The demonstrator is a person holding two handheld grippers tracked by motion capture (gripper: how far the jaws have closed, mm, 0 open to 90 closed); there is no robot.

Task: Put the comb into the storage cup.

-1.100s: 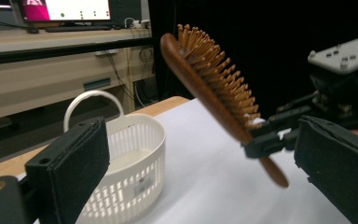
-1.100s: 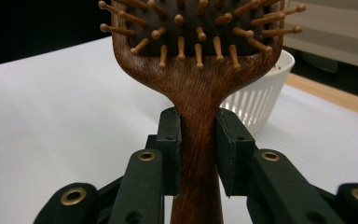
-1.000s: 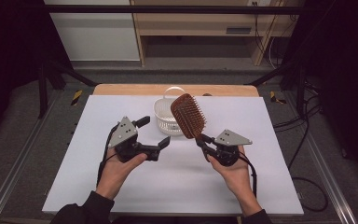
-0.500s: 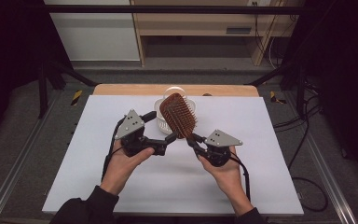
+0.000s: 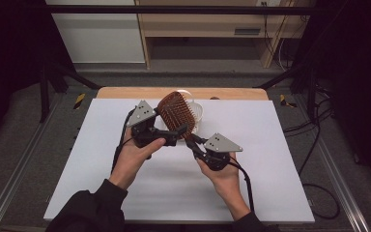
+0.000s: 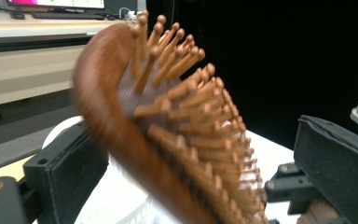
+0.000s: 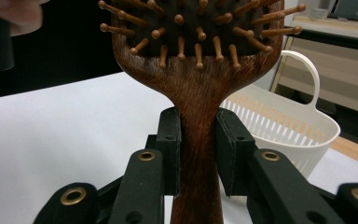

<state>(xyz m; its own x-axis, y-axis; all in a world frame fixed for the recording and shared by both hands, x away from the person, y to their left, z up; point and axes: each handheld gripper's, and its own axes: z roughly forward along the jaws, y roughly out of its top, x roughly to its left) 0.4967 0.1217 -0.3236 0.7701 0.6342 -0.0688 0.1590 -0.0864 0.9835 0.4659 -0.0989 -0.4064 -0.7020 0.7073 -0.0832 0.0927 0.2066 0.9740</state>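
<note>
While the hairbrush (image 5: 175,115) is held tilted above the table (image 5: 270,193), in front of the white basket (image 7: 284,126), the right gripper (image 7: 198,154) clamps its wooden handle between both pads. The left gripper (image 5: 176,135) straddles the bristled head, jaws spread wide, pads not pressing on it.

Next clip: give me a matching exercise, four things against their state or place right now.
Things:
1. hairbrush
2. right gripper
3. left gripper
4. white basket

States:
A. stands on the table behind the brush
B. clamped on the brush handle
C. jaws apart on either side of the brush head
D. held up off the table, bristles showing

Pairs: 1-D, 2-B, 3-C, 4-A
</note>
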